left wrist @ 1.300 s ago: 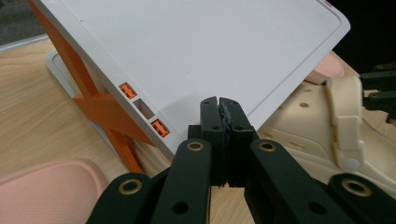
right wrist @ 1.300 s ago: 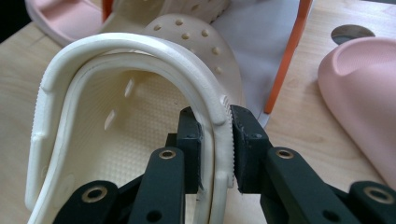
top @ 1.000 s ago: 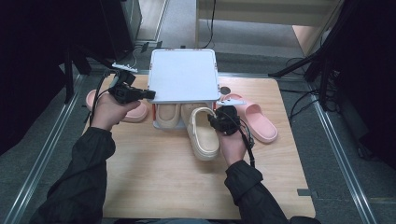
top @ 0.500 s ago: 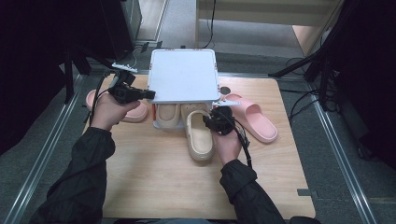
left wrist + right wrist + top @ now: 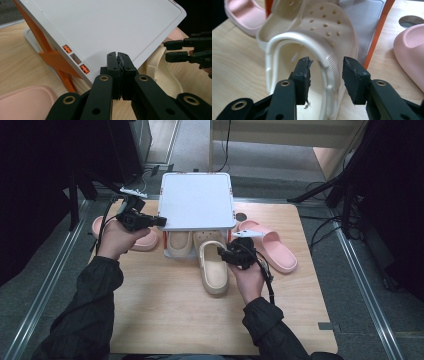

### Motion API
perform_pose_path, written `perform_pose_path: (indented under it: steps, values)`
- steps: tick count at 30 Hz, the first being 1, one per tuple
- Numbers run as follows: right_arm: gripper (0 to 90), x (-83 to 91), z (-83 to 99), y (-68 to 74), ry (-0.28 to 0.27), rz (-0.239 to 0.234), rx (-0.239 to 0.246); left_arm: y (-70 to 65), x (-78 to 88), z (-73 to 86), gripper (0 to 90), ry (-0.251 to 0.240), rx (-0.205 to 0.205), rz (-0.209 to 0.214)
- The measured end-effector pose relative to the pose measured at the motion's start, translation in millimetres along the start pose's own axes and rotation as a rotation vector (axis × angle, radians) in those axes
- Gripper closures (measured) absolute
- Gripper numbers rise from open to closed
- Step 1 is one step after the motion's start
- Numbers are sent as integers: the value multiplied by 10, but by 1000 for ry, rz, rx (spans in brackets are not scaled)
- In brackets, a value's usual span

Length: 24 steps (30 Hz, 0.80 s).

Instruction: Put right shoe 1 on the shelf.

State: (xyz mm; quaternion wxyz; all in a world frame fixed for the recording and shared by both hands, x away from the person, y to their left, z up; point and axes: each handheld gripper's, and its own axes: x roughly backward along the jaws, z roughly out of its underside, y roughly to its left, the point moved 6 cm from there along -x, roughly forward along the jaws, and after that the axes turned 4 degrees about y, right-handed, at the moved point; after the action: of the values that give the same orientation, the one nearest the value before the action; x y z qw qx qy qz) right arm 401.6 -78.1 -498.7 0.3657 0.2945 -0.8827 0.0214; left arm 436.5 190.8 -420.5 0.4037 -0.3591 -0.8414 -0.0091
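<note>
**Clog slides toward the rack**

Since a second ago the cream clog (image 5: 212, 269) has swung straighter, its toe now under the white rack (image 5: 197, 200). Right gripper (image 5: 325, 75) straddles the clog's side wall, jaws spread. Left gripper (image 5: 118, 62), pressed together and empty, sits at the rack's edge.

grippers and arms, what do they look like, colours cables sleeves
Both are black linkage tools with brass-coloured pivot rivets and flat dark pads. The left gripper and right gripper each carry a pale plate on top and trail a black cable. The person wears dark long sleeves with ribbed cuffs; hands bare.
</note>
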Motion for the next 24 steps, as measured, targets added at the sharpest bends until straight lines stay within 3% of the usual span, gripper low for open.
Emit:
perform_pose_path:
  steps: [5,9,14,22,24]
  values:
    - [613,122,61,29,0,-23,11,-2,-1,0,882,0,0,0]
    - [707,237,174,95,-18,-66,30,-2,-3,0,878,-1,-2,5]
    - [819,290,322,191,-12,-101,51,-3,-2,2,879,0,-5,3]
    - [886,330,553,261,5,-110,92,-5,-1,2,879,1,-6,0]
    - [900,346,617,273,3,-130,81,-4,-1,2,879,1,-6,1]
